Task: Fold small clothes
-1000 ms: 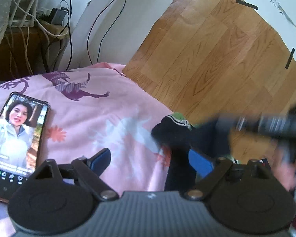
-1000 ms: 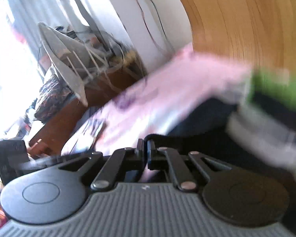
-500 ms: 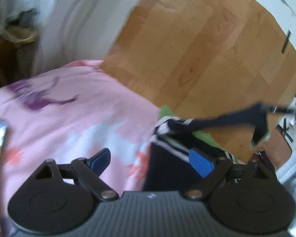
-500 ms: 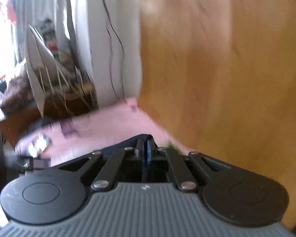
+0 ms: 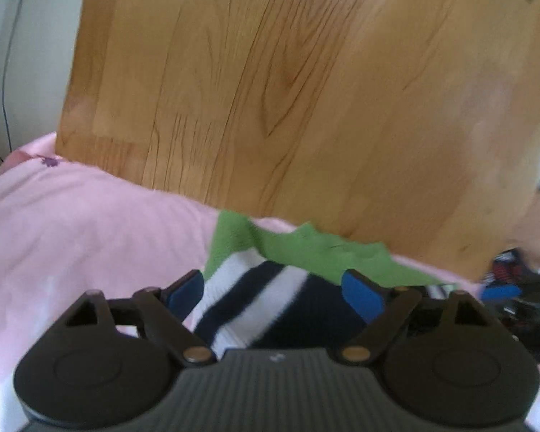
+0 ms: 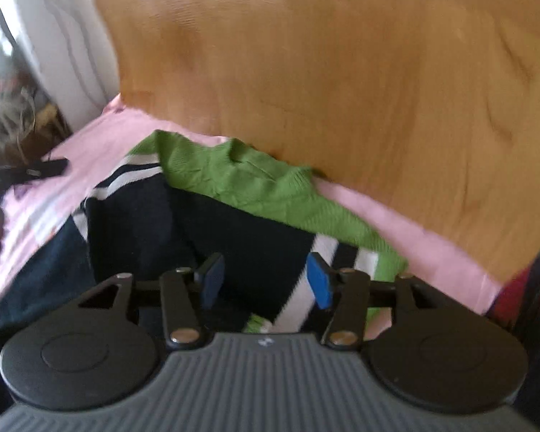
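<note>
A small navy garment with white stripes and green trim [image 6: 234,187] lies on the pink bedsheet [image 6: 396,230] next to the wooden headboard. In the left wrist view its striped cuff [image 5: 255,295] lies between the fingers of my left gripper [image 5: 273,288], which is open. My right gripper [image 6: 266,280] is open just above the navy cloth, with a striped cuff [image 6: 324,252] by its right finger. Neither gripper holds anything.
The wooden headboard [image 5: 306,90] rises right behind the garment. A white wall with cables [image 5: 3,72] is at the left. Dark and red clutter [image 5: 514,288] lies at the bed's right edge. Pink sheet [image 5: 72,234] spreads to the left.
My right gripper was shut on the dark garment and carrying it; it has opened and the garment lies on the bed. My left gripper moved right over the cuff; the phone left view.
</note>
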Available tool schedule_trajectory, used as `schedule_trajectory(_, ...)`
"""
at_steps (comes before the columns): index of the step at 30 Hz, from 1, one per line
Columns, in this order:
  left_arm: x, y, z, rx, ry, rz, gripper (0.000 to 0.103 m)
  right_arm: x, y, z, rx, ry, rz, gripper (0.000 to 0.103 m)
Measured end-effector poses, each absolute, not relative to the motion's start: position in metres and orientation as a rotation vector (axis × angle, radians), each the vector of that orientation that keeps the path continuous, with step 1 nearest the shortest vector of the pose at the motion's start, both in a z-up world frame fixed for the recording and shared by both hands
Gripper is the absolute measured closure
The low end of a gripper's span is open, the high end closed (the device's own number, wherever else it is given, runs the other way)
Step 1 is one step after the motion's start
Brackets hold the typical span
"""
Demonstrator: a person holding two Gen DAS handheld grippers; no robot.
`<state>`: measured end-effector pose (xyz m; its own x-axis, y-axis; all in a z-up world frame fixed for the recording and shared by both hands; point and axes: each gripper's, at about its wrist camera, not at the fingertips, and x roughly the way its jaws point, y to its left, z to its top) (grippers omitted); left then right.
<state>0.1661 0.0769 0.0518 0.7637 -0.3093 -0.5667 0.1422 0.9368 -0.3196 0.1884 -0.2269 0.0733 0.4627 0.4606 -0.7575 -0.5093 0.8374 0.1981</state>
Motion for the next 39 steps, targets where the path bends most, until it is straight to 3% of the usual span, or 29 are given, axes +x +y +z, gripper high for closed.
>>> schedule_trajectory(2, 0.183, 0.076, 0.038, -0.261, 0.696, -0.235, 0.034, 0.183, -0.234, 0.064, -0.023, 0.925, 0.597, 0.042)
schedule_trajectory(4, 0.196, 0.073, 0.025, -0.255, 0.735, -0.233, 0.063, 0.175, -0.235, 0.056, 0.001, 0.938, 0.614, 0.040)
schedule_trajectory(5, 0.199, 0.071, 0.019, -0.241, 0.744, -0.209, 0.068, 0.172, -0.236, 0.052, 0.012, 0.945, 0.627, 0.040)
schedule_trajectory(6, 0.200, 0.070, 0.017, -0.224, 0.735, -0.190, 0.083, 0.170, -0.232, 0.048, 0.019, 0.950, 0.639, 0.043)
schedule_trajectory(7, 0.198, 0.070, 0.018, -0.212, 0.718, -0.177, 0.094, 0.166, -0.233, 0.049, 0.010, 0.946, 0.646, 0.070)
schedule_trajectory(8, 0.197, 0.074, 0.019, -0.227, 0.700, -0.181, 0.096, 0.161, -0.231, 0.051, -0.024, 0.929, 0.635, 0.098)
schedule_trajectory(14, 0.193, 0.100, 0.018, -0.384, 0.642, -0.133, 0.097, 0.155, -0.235, 0.091, 0.002, 0.693, 0.518, 0.100)
schedule_trajectory(18, 0.193, 0.100, 0.007, -0.386, 0.642, -0.113, 0.097, 0.176, -0.263, 0.076, 0.173, 0.724, 0.432, 0.093)
schedule_trajectory(19, 0.194, 0.102, 0.004, -0.395, 0.645, -0.111, 0.097, 0.180, -0.268, 0.067, 0.236, 0.767, 0.466, 0.087)
schedule_trajectory(22, 0.194, 0.103, -0.003, -0.411, 0.648, -0.105, 0.097, 0.176, -0.266, 0.048, 0.287, 0.836, 0.553, 0.045)
schedule_trajectory(23, 0.194, 0.103, -0.006, -0.410, 0.651, -0.103, 0.097, 0.171, -0.260, 0.045, 0.256, 0.835, 0.569, 0.040)
schedule_trajectory(25, 0.194, 0.102, -0.004, -0.396, 0.646, -0.101, 0.097, 0.164, -0.245, 0.037, 0.190, 0.848, 0.594, 0.040)
schedule_trajectory(26, 0.193, 0.101, -0.004, -0.392, 0.645, -0.100, 0.097, 0.161, -0.238, 0.032, 0.160, 0.857, 0.609, 0.046)
schedule_trajectory(27, 0.193, 0.101, -0.005, -0.395, 0.645, -0.100, 0.097, 0.157, -0.231, 0.030, 0.127, 0.863, 0.627, 0.058)
schedule_trajectory(28, 0.193, 0.102, -0.005, -0.401, 0.643, -0.102, 0.097, 0.153, -0.225, 0.029, 0.079, 0.862, 0.633, 0.087)
schedule_trajectory(36, 0.192, 0.104, -0.004, -0.417, 0.612, -0.107, 0.097, 0.164, -0.253, 0.071, 0.091, 0.654, 0.432, 0.089)
schedule_trajectory(39, 0.192, 0.098, -0.004, -0.375, 0.621, -0.080, 0.095, 0.187, -0.255, 0.041, 0.061, 0.767, 0.333, 0.077)
